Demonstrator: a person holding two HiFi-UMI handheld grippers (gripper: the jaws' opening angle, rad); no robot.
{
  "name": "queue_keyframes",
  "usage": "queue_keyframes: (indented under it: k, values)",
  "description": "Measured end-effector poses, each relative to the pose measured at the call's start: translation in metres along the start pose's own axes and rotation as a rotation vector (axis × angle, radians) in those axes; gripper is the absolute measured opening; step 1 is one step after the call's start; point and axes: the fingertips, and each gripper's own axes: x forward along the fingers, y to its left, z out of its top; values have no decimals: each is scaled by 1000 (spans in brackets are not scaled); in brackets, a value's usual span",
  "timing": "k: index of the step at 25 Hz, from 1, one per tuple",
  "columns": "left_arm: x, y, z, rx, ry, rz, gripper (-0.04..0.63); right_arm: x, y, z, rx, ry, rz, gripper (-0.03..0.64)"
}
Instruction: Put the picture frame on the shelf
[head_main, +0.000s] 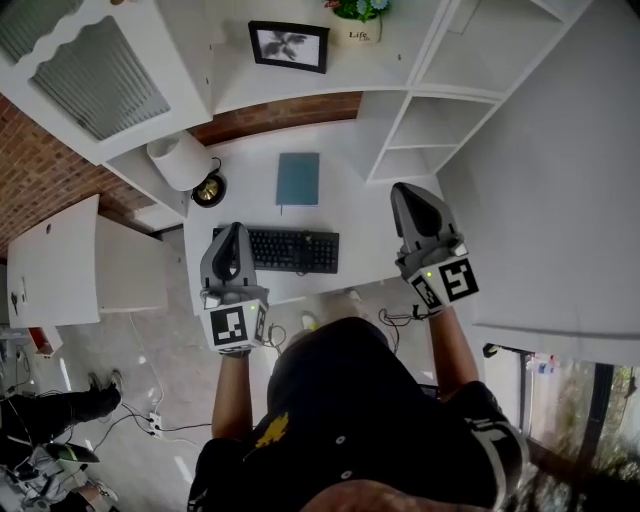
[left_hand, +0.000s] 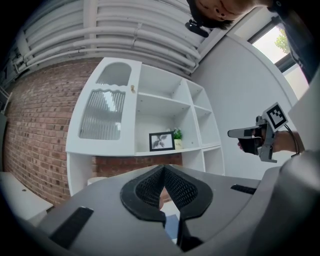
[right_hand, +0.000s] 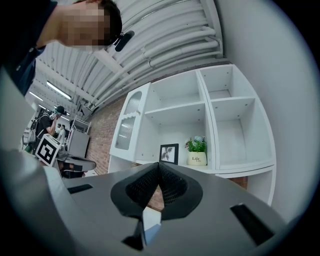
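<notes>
Standing back from the desk (head_main: 352, 205), both claws empty, picture frame (head_main: 289, 46) up on the shelf (head_main: 300, 88).
My left claw (head_main: 237, 232) has its jaws pressed together on nothing, and my right claw (head_main: 405, 192) is the same, nothing between. The picture frame stands upright facing me, just left of the plant pot (head_main: 358, 30) and well apart from both claws. It lies ahead of and above them, long side along the shelf edge. The left claw is more nearly in line with it, the right is off to the side. I judge the placing done.
</notes>
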Motion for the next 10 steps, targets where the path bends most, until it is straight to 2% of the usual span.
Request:
queue_keyframes:
  k: [3,6,10]
  values:
    - [7,-5,5,-1,-7,-14,18,8,3,1,-17,1,15,6]
    - [11,-9,7,15,-11,-29,18,24,10,2,-50,-5,70,5]
    - [11,4,12,25,-31,28,18,61,18,12,-45,-49,196,5]
